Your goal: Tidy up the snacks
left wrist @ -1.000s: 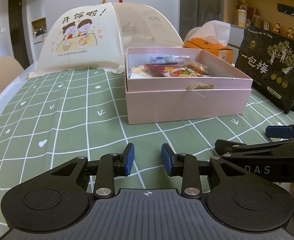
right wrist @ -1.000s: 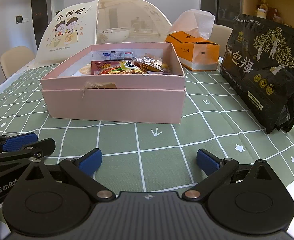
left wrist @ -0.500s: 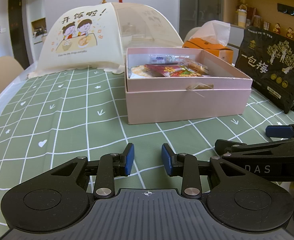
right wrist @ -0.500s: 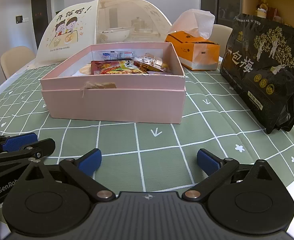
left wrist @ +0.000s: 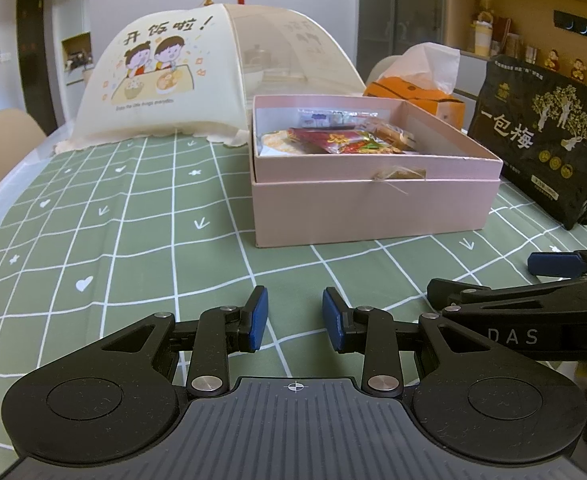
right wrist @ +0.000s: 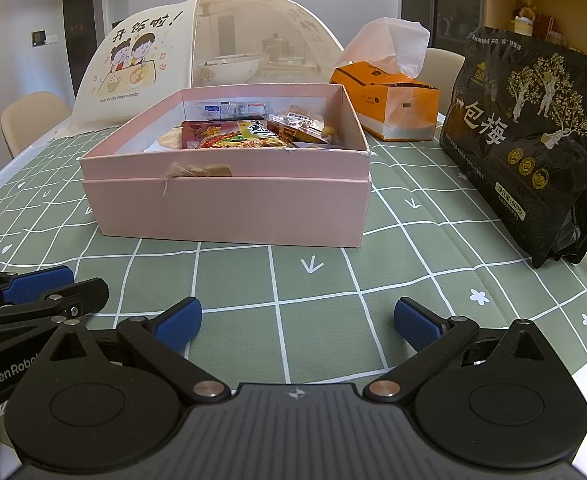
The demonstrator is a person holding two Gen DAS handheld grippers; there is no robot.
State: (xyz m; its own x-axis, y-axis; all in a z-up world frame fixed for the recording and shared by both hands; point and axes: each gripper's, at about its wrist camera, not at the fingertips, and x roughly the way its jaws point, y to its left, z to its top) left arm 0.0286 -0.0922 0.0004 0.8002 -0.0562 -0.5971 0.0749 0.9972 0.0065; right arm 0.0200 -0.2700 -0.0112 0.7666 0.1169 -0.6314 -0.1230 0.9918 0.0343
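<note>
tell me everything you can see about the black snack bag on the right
The black snack bag is a large glossy pouch that looks like plastic film, printed with gold trees, small figures, three round gold seals and large pale Chinese characters. It looks full, with creased side folds, and stands upright, tilted slightly, on the green checked tablecloth, to the right of the pink box and apart from it. Neither gripper touches it.

The front wall of the box point(right wrist: 229, 208) hides the lower part of the snacks point(right wrist: 245, 136); how many lie there I cannot tell. The small print on the black bag point(right wrist: 525, 140) is too small to read. In the left view the picture's edge cuts the bag point(left wrist: 545, 140) on the right. The cover point(right wrist: 197, 56) blurs the dishes under it. Only part of the right gripper point(left wrist: 553, 280) shows there.
</note>
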